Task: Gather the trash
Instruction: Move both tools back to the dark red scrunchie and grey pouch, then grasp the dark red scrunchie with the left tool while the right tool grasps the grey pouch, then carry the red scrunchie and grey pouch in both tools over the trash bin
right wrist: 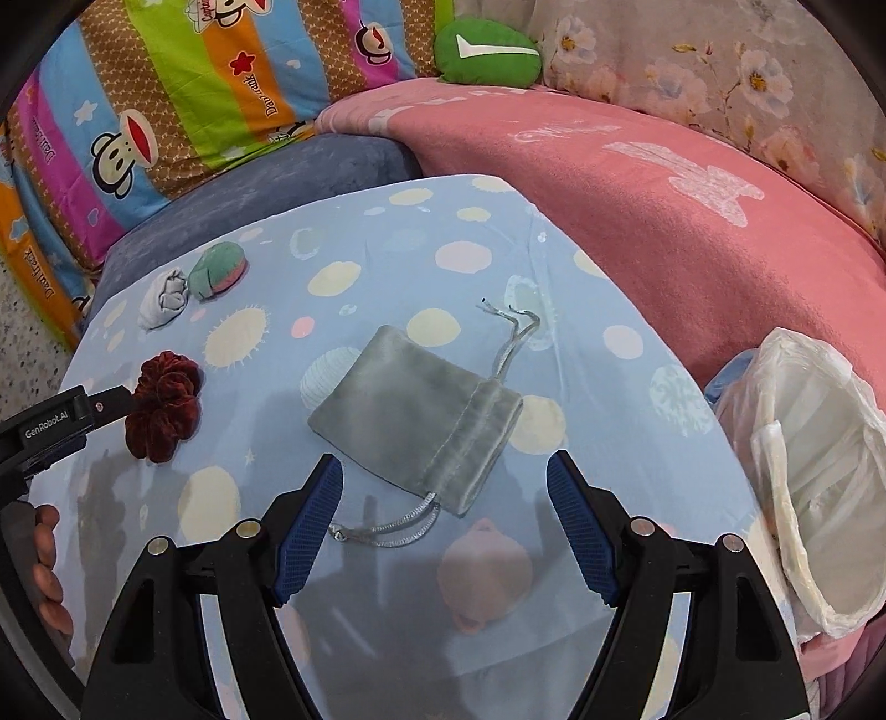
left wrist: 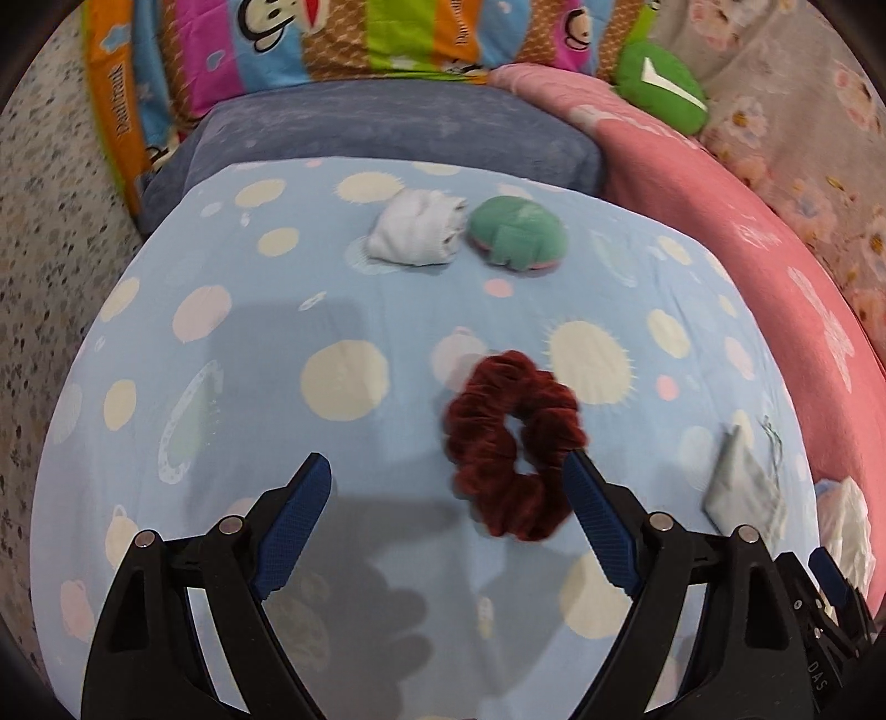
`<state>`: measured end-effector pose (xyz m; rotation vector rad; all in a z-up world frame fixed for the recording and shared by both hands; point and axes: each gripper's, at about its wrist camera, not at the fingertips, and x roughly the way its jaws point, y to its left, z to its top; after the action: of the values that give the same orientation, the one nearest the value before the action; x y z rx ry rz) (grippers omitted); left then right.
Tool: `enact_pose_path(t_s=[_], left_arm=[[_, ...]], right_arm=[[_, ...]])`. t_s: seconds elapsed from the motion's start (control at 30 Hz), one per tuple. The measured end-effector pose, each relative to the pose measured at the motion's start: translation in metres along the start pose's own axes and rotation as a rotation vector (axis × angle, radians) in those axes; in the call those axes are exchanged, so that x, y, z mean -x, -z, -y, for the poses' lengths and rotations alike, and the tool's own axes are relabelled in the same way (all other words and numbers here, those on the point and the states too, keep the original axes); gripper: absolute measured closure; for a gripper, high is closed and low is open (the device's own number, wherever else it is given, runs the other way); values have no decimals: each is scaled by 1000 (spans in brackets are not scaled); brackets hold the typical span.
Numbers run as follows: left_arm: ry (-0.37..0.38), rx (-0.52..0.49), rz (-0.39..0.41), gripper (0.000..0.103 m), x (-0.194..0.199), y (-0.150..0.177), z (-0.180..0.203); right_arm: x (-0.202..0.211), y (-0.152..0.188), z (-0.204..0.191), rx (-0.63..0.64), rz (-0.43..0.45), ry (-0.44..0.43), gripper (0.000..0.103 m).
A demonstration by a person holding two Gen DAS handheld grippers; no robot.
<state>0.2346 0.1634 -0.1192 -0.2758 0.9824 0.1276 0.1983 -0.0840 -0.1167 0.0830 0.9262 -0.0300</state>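
Note:
A dark red scrunchie [left wrist: 512, 443] lies on the light blue spotted sheet [left wrist: 249, 387], just ahead of my left gripper [left wrist: 448, 465], whose jaws stand open with the right finger's tip at the scrunchie's edge. A grey drawstring pouch [right wrist: 421, 421] lies flat in front of my right gripper [right wrist: 443, 465], which is open and empty above its near corner. The scrunchie [right wrist: 163, 410] and the left gripper's body [right wrist: 50, 426] show at the left of the right wrist view. A white plastic bag [right wrist: 808, 471] lies open at the right. The pouch [left wrist: 742, 482] appears right of the left gripper.
A white balled sock [left wrist: 418, 227] and a green-and-pink balled sock [left wrist: 518, 232] lie farther back on the sheet. A blue-grey cushion [left wrist: 387, 133], a striped cartoon quilt [left wrist: 277, 44], a pink blanket [right wrist: 637, 194] and a green plush [right wrist: 487, 52] border the sheet. Speckled floor [left wrist: 44, 249] lies left.

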Motion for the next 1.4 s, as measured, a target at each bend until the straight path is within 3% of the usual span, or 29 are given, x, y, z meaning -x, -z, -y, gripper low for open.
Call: enact_pose_path(t_s=[0.17,0.3,0.4,0.47,0.53,0.57,0.6,0.77,1.03,1.4], left_arm=[[13,28,-37,22,-19,-5,-11],[30,12,-49,34,-28,-4,-9],[37,-12,-46,42,-31,-2,-3],[46,-38,-45,53,-32,-2,3],[60,-45,-46,71,-32,-1,8],[58,-47,-44,74,-31,-1,10],[75,-54,-48,85,-31,0,13],[88,-83,-52,86,-26,5,29],[143,-144,-24,87,4,13,65],[239,-277,38,88,58,29,148]], right_arm=[[-19,-1,-3,-9,-24,-1,30],[-31,-3,-3,-14,-36,3,32],[-38,-3,0,-22,-55,-3,48],[-40,-1,2,-35,-56,5,59],[-39,-1,4,-43,-49,7,67],[-39,0,6,-53,-46,9,70],[-39,1,8,-61,-45,8,75],[-35,1,12,-72,-56,-28,94],[-4,-2,25,-92,1,-47,95],[62,-15,80,-150,125,-19,95]])
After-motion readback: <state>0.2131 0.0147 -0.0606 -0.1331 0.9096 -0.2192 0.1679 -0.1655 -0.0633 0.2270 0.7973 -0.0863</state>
